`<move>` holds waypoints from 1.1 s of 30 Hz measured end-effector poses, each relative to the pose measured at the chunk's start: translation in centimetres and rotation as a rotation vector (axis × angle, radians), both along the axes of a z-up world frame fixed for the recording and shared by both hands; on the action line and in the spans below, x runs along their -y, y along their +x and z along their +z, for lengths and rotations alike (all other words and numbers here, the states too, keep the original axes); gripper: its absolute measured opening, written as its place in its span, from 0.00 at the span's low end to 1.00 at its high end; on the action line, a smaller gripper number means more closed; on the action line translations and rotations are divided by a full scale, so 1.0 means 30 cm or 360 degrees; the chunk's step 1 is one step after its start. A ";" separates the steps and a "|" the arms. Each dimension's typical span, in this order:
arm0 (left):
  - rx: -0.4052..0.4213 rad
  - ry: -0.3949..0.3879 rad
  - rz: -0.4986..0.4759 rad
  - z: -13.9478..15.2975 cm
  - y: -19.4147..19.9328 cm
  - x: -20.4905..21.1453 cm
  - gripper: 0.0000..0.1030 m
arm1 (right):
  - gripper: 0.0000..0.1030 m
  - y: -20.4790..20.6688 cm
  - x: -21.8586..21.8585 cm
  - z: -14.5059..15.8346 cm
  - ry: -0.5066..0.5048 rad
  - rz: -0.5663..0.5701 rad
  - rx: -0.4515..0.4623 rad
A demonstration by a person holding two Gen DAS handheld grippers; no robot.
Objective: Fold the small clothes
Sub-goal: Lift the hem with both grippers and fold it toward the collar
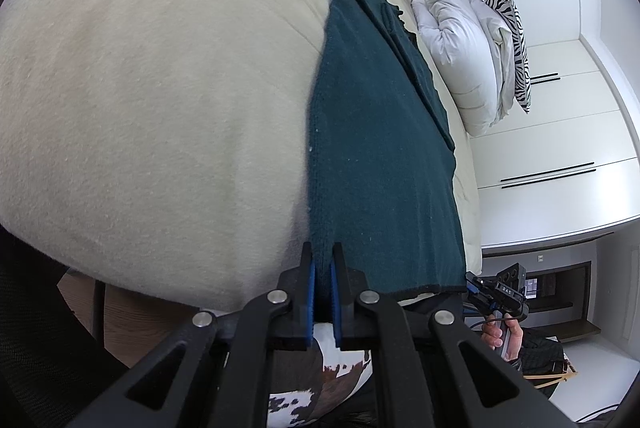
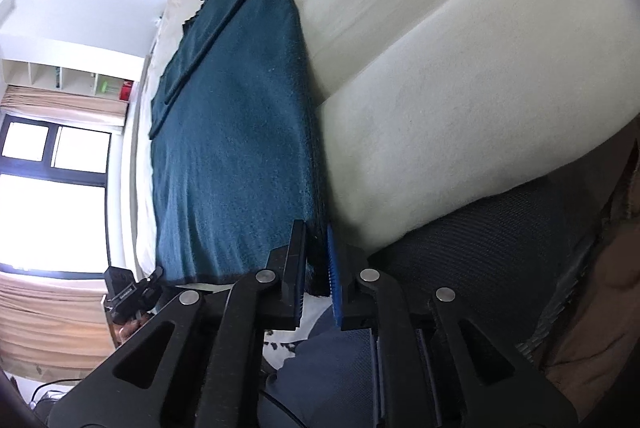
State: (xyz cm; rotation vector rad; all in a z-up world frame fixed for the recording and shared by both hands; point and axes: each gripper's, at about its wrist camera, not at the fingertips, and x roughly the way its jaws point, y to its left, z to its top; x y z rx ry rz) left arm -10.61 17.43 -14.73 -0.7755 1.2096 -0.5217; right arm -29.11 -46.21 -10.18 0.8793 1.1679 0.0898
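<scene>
A dark teal knitted garment (image 1: 380, 147) (image 2: 232, 147) lies lengthwise on the cream bed (image 1: 140, 87) (image 2: 440, 67), with one part folded along its far side. My left gripper (image 1: 322, 252) is shut on the garment's near hem at one corner, the cloth pinched between its blue pads. At the other corner of the same hem my right gripper (image 2: 315, 232) has dark cloth clamped between its fingers. Each view also shows the other gripper at the hem's far corner: the right gripper (image 1: 476, 284), held by a hand, and the left gripper (image 2: 154, 278).
A rolled white duvet (image 1: 460, 39) and a zebra-print pillow (image 1: 508, 27) sit at the head of the bed. White wardrobe doors (image 1: 560, 147) stand beyond it. A window (image 2: 52, 187) is on the other side. A black mesh chair (image 2: 500, 248) is close by me.
</scene>
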 end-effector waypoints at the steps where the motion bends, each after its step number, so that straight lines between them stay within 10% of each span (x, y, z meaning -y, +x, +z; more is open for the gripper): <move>1: 0.0001 0.0001 0.0000 0.000 0.000 0.000 0.07 | 0.18 0.006 -0.002 0.001 -0.0012 0.0008 -0.0010; 8: 0.0003 0.0010 -0.0004 0.005 0.003 0.002 0.07 | 0.30 0.022 -0.008 -0.038 0.0012 0.0066 -0.0083; 14: 0.0078 0.0094 -0.0042 0.043 -0.006 0.028 0.06 | 0.07 0.020 -0.027 -0.033 0.0005 0.0087 -0.0070; 33: 0.0179 -0.0128 0.0019 0.157 0.017 -0.016 0.06 | 0.05 0.026 -0.024 0.148 0.0070 -0.0032 0.0282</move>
